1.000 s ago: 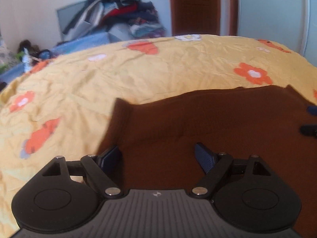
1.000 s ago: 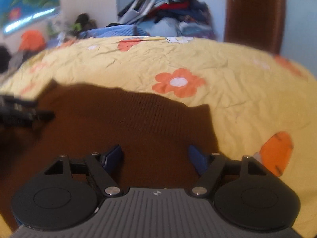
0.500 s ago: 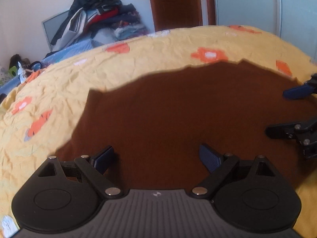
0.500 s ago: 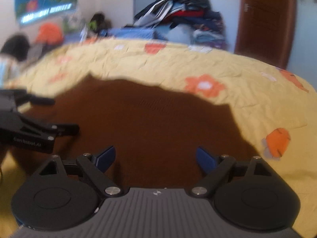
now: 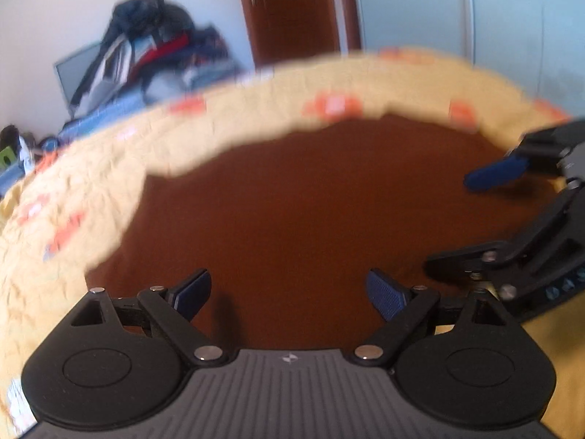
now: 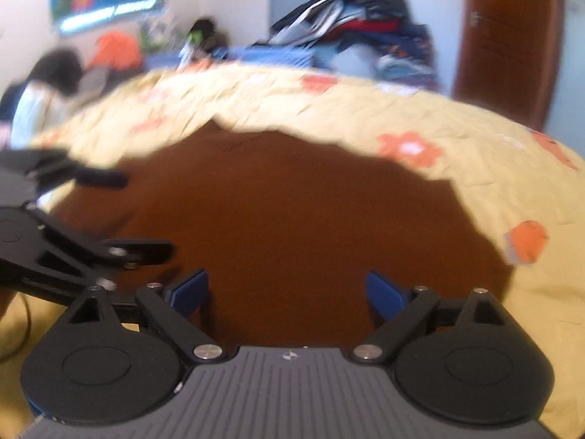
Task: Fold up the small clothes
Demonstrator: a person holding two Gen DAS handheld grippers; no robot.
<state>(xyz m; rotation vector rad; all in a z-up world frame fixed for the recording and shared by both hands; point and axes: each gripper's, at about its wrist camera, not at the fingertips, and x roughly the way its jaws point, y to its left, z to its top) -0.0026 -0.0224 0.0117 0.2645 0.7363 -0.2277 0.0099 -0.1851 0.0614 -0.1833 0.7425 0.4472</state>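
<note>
Bed covered by a yellow bedspread (image 5: 109, 190) printed with orange flowers having white centres; the cloth is finely creased across its whole surface. One brown knitted garment (image 5: 314, 212) lies spread flat directly on the bedspread, its far edge uneven against the yellow. In the right wrist view the same garment (image 6: 292, 226) fills the middle of the bedspread (image 6: 493, 139), with one orange flower (image 6: 409, 148) just beyond its far right edge and another (image 6: 528, 241) beside its right edge. Yellow cloth is exposed on the left, right and far sides of the garment. Both views are blurred.
</note>
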